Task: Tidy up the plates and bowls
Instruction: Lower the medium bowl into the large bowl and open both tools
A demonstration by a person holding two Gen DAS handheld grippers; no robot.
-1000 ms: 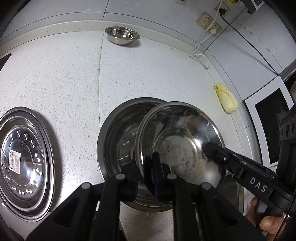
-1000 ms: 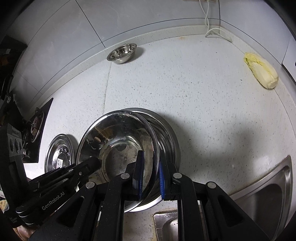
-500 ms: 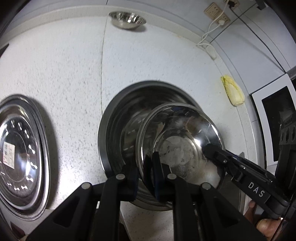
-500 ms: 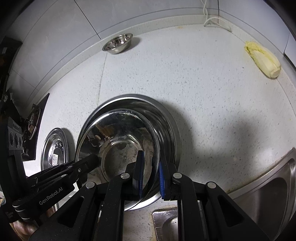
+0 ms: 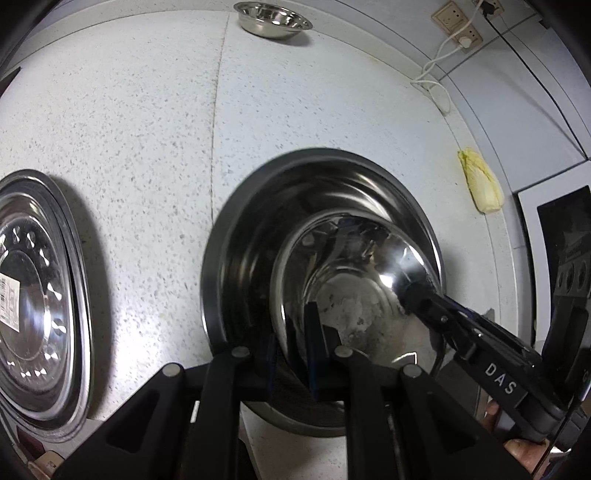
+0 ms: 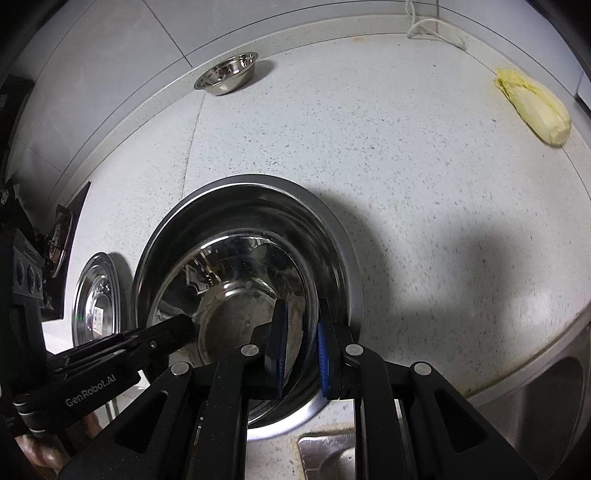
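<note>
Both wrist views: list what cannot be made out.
- Medium bowl: whether it touches the large bowl beneath; its own body hides that, both views.
- Plate label: too small to read.
- Sink: cut by right view's edge.

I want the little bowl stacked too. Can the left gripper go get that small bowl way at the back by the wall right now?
Probably not yet. The left gripper is shut on the medium bowl, inside the big bowl. The small bowl sits far off, with bare counter between.

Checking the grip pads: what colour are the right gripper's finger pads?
Blue pads, clearest in the right wrist view.
</note>
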